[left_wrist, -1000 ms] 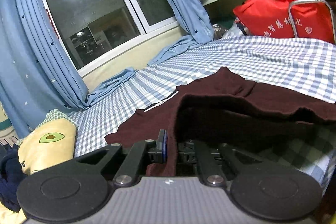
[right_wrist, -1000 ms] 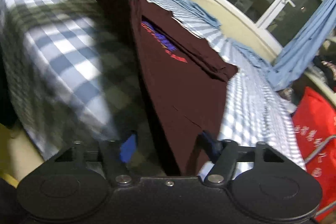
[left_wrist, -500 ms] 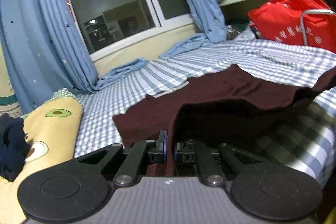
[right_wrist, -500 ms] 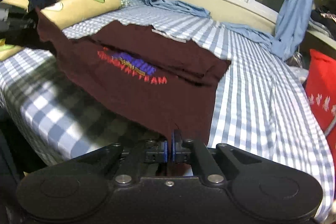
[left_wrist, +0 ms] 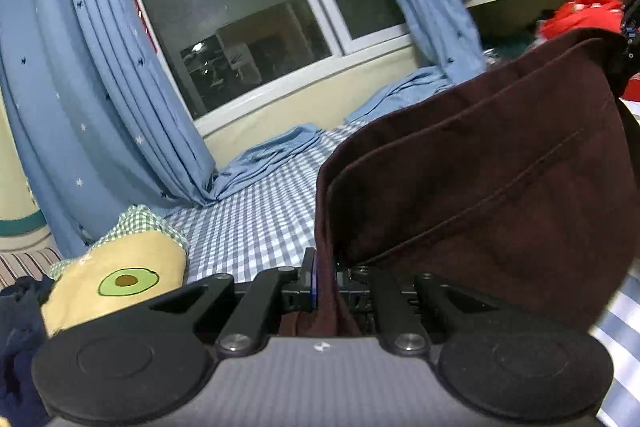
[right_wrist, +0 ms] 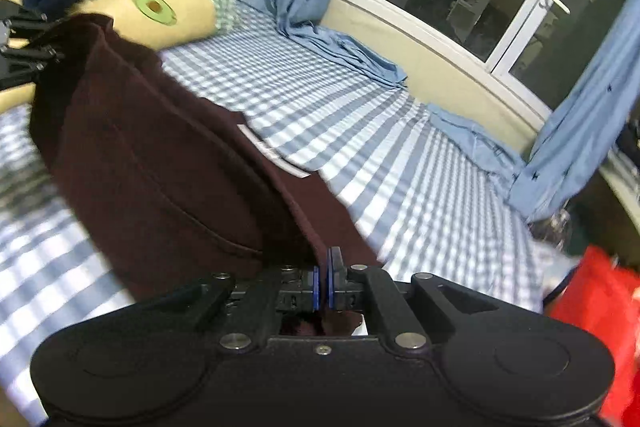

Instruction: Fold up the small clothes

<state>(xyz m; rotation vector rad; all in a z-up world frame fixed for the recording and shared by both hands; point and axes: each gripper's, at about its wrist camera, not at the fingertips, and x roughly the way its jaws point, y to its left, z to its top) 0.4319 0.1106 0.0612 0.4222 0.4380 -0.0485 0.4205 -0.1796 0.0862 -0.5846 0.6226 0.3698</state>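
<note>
Both tongs, left and right, clench my limp maroon shirt at its hem corners, safest for soft cloth.

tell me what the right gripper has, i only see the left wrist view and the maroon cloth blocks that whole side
Observer: The right gripper is shut on an edge of the maroon shirt.
Operator: is the shirt all off the bed
Observer: No, its far part lies on the checked bed sheet, with a white neck label showing.
Operator: can you see my left gripper from there
Observer: Yes, the left gripper is at the far left, holding the shirt's other end up in front of the avocado pillow.
</note>
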